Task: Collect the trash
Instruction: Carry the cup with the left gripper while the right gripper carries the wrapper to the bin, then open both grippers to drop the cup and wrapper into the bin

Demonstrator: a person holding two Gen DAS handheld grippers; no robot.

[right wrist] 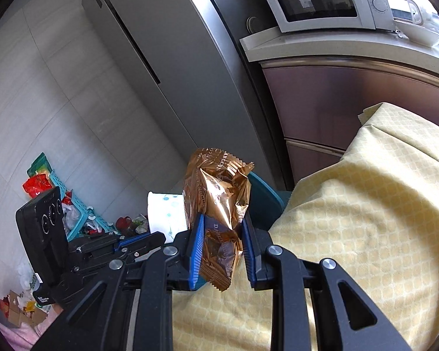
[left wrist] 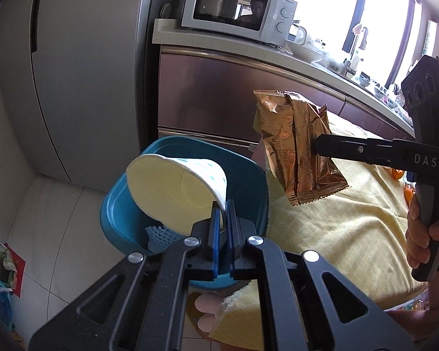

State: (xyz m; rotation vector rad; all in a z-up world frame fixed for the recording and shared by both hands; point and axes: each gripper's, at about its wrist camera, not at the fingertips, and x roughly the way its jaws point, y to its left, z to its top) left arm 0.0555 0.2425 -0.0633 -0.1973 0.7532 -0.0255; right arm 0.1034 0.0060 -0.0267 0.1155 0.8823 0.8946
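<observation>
Left jaws: the left gripper (left wrist: 223, 216) is clamped tight on the rim wall of a paper cup (left wrist: 175, 190), one pad inside and one outside.
Right jaws: the right gripper (right wrist: 223, 251) pinches a crumpled bronze snack wrapper (right wrist: 218, 204) near its lower half; the rest of the wrapper stands free above the pads.
Cup position: tipped on its side, mouth turned away from the bin floor, hanging directly over the opening of the teal bin (left wrist: 248, 172).
Wrapper position: in the air over the edge of the yellow-clothed desk (right wrist: 365, 204), just beside the bin and not yet above it.
Bin contents: a piece of white foam netting (left wrist: 161, 234) lies inside.
Step in hand: carrying both pieces of trash to the bin; the cup looks ready for release.
Next move: part the left jaws so that the cup drops in, then bring the wrapper across over the opening before letting go.
Risk: the light wrapper may cling to a pad or drift past the rim.
</observation>
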